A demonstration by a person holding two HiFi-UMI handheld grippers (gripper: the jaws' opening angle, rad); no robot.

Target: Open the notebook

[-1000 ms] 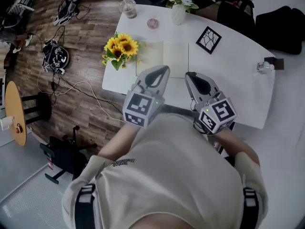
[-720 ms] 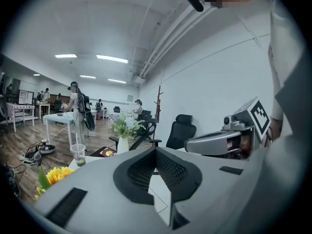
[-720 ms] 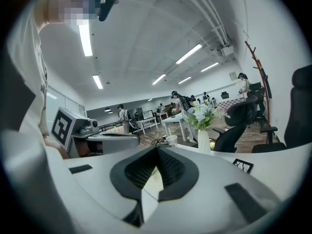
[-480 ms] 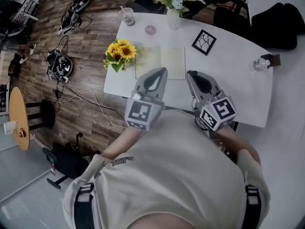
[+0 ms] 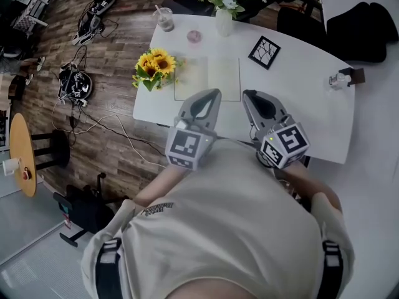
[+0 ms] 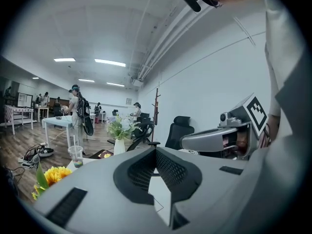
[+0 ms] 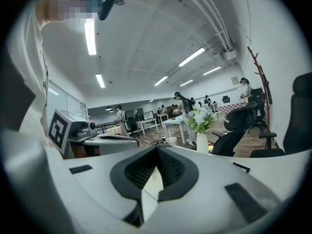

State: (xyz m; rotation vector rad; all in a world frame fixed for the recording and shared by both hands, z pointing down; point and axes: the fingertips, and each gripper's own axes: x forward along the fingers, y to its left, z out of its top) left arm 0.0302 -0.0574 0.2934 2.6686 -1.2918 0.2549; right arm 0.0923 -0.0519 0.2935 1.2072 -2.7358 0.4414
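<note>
Both the left claw [image 5: 215,93] and right claw [image 5: 247,95] are closed and empty. The notebook [image 5: 207,78] lies on the worktop [image 5: 299,104] just beside the sunflowers [image 5: 151,64], apparently already open; verify both pages rest flat.

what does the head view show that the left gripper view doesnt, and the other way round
Only the head view: the notebook in full, flat on the white table, and the black-and-white patterned square beyond it.

Only the left gripper view: the ceiling lights, people standing across the room, and a black office chair.

Both: the left gripper and right gripper, each shut on nothing, plus the sunflowers, the plastic cup and the vase of flowers.
</note>
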